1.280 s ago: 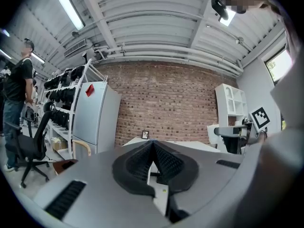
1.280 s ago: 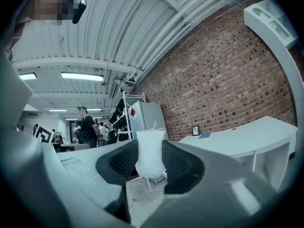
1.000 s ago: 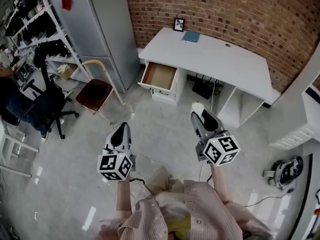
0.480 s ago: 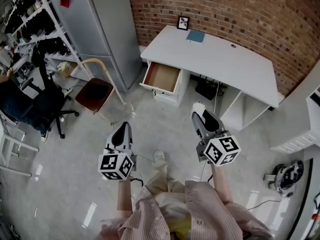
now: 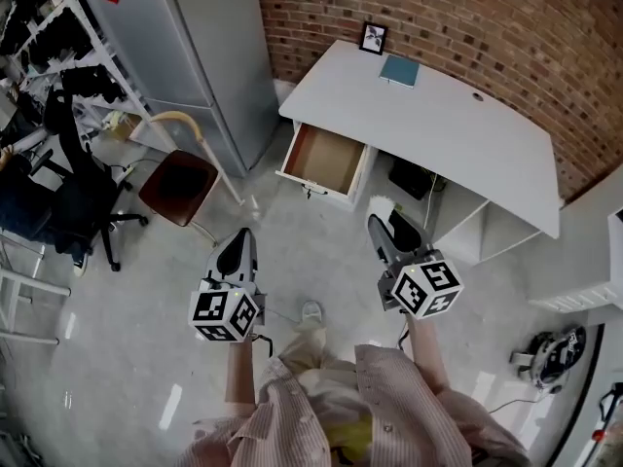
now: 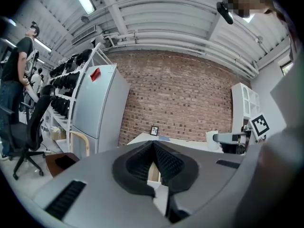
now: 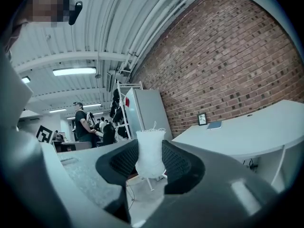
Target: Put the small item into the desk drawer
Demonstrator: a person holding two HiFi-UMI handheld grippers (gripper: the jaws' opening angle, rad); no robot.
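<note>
Two tools [image 5: 238, 243] [image 5: 384, 218], one item [image 7: 151, 154], one drawer [image 5: 324, 159]

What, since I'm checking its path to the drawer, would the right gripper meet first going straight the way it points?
Nothing near: open air, then probably the open drawer at the desk end, though depth is unclear. The right gripper holds the white item.

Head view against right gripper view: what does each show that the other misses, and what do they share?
Head view only: the open desk drawer, a brown chair and the left gripper. Right gripper view only: the ceiling with its strip light. Both: the white desk, the picture frame on it, and the small white item clamped in the right gripper.
</note>
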